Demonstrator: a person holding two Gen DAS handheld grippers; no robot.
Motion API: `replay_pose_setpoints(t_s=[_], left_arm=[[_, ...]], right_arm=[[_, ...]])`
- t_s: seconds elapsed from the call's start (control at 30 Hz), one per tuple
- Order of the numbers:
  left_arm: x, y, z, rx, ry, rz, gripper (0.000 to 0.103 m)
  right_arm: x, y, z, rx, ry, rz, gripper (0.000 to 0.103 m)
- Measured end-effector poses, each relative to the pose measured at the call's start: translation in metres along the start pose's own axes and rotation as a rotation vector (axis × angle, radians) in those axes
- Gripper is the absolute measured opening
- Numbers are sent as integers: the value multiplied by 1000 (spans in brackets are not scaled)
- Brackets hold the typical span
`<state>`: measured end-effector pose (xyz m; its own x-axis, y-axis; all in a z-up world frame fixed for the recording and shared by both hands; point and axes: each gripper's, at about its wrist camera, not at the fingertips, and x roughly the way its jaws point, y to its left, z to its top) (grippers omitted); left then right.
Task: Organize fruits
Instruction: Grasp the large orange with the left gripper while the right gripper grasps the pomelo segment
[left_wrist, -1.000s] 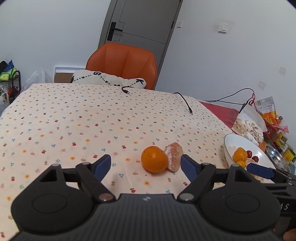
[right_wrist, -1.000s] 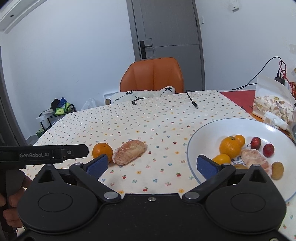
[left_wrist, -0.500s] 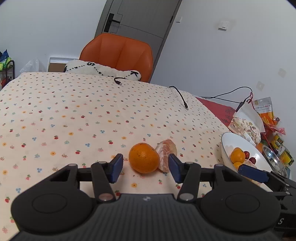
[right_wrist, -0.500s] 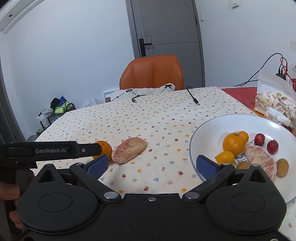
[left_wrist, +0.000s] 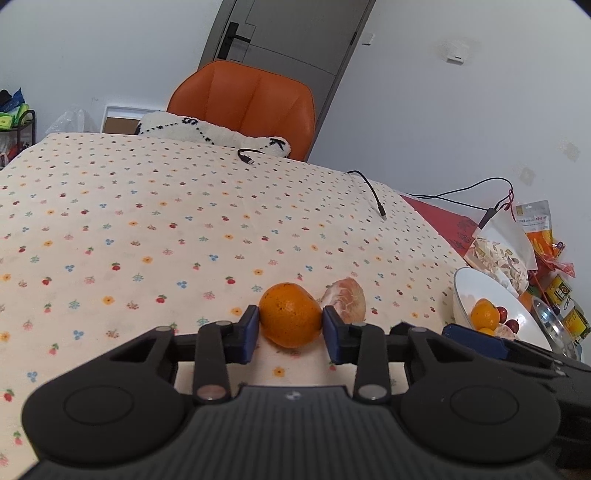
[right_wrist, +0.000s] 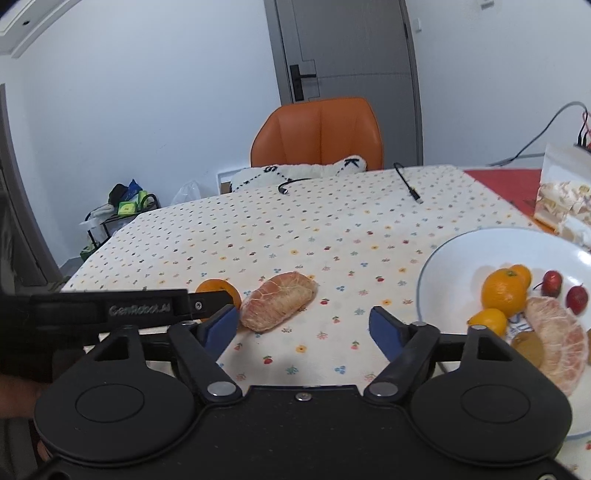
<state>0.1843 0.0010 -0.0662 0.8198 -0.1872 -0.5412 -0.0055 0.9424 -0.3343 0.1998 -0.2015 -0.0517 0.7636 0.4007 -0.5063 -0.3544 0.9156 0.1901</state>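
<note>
The left gripper (left_wrist: 290, 328) is closest in the left view. Its jaws have just been closing, and now the two blue pads (left_wrist: 248, 332) press on both sides of the orange (left_wrist: 290, 320). A second ago the pads stood wide, with the orange and the peeled piece both sitting out ahead of them. Now only the orange is between them. It looks caught, but it has not left the cloth (left_wrist: 147, 229) yet.

Just beside the orange, on its right, lies the peeled fruit (left_wrist: 347, 298). It is outside the left grip.

The right gripper (right_wrist: 303, 328) has been closing its jaws too, but they are still apart and hold nothing. Its left pad (right_wrist: 221, 326) is right by the end of the peeled fruit (right_wrist: 279, 301). Its right pad is well off to the side, over bare cloth. I think it wants that peeled piece next, but it needs to line up better first.

Off to the right is the white bowl (right_wrist: 461, 254). It already has oranges, small red fruits, a brown one and another peeled piece in it. So most of the job looks done. Two fruits are left on the table.

Farther back lie two black cables (left_wrist: 369, 188), and behind the table is an orange chair (left_wrist: 243, 99).

Next, the orange should go up and over into the bowl.
</note>
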Motion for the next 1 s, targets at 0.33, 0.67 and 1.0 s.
replay_pose_setpoints(t_s=[0.33,0.67,1.0], left_arm=[[-13,17,1,-19,-15,40,35],[-26,32,2,-38,-29,72,35],[-35,44,4,-60,-46,82,35]], right_arm=[[19,5,3,49,33,39,73],[41,7,3,112,94,81,61],[57,14,10,116,108,103,60]])
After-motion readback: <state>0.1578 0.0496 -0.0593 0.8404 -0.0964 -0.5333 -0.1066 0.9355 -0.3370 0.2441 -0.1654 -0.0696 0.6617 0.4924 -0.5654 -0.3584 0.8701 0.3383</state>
